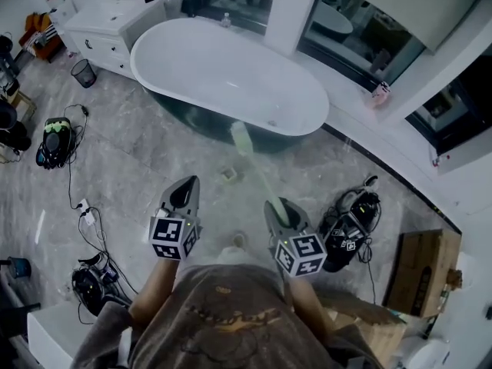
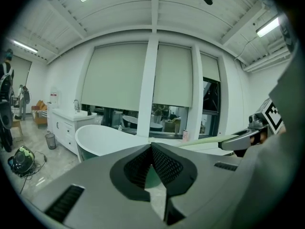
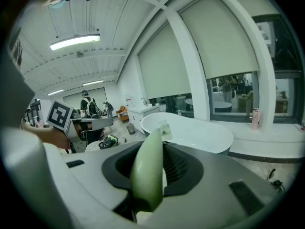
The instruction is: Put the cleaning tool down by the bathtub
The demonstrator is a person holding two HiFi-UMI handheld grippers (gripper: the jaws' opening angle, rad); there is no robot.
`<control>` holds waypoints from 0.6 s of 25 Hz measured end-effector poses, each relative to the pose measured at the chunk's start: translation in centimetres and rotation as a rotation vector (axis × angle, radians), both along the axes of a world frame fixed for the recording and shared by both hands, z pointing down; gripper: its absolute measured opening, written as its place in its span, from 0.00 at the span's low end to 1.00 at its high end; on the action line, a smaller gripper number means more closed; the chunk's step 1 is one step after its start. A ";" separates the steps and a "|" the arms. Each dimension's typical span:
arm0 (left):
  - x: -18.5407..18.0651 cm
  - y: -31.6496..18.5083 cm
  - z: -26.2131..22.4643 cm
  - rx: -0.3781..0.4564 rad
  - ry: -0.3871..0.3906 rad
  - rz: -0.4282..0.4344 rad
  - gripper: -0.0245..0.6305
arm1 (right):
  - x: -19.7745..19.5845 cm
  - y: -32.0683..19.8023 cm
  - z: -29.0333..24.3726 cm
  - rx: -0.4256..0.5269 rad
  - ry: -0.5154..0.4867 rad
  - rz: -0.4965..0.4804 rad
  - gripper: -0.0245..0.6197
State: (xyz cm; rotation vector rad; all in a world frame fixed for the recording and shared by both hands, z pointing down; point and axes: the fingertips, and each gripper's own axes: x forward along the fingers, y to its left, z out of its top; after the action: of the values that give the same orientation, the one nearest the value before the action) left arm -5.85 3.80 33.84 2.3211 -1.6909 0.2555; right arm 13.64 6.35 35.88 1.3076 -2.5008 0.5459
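The right gripper (image 1: 280, 210) clamps a pale green brush (image 3: 148, 175), head toward the bathtub (image 1: 231, 75). The left gripper (image 1: 184, 189), closed and empty, hangs over the floor (image 1: 138, 167).

The left gripper (image 1: 187, 187), jaws together and empty, and the right gripper (image 1: 278, 206), clamped on the brush (image 3: 148, 175), point forward side by side.
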 end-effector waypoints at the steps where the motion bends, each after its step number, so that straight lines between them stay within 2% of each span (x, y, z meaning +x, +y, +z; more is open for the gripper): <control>1: 0.1 -0.8 0.1 -0.002 0.007 -0.012 0.04 | 0.2 -0.9 0.1 -0.001 0.000 -0.011 0.21; 9: 0.1 -5.0 0.1 0.004 0.001 -0.063 0.04 | 0.9 -6.3 0.7 -0.013 -0.002 -0.074 0.21; 15: -0.9 -7.5 -0.1 -0.003 0.003 -0.082 0.04 | -0.1 -9.3 0.8 -0.017 0.008 -0.100 0.21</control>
State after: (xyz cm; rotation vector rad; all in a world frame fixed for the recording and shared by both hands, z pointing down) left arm -6.75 -3.67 33.69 2.2428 -1.7778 0.2388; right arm 13.55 -3.00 36.70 1.1695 -2.5326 0.5364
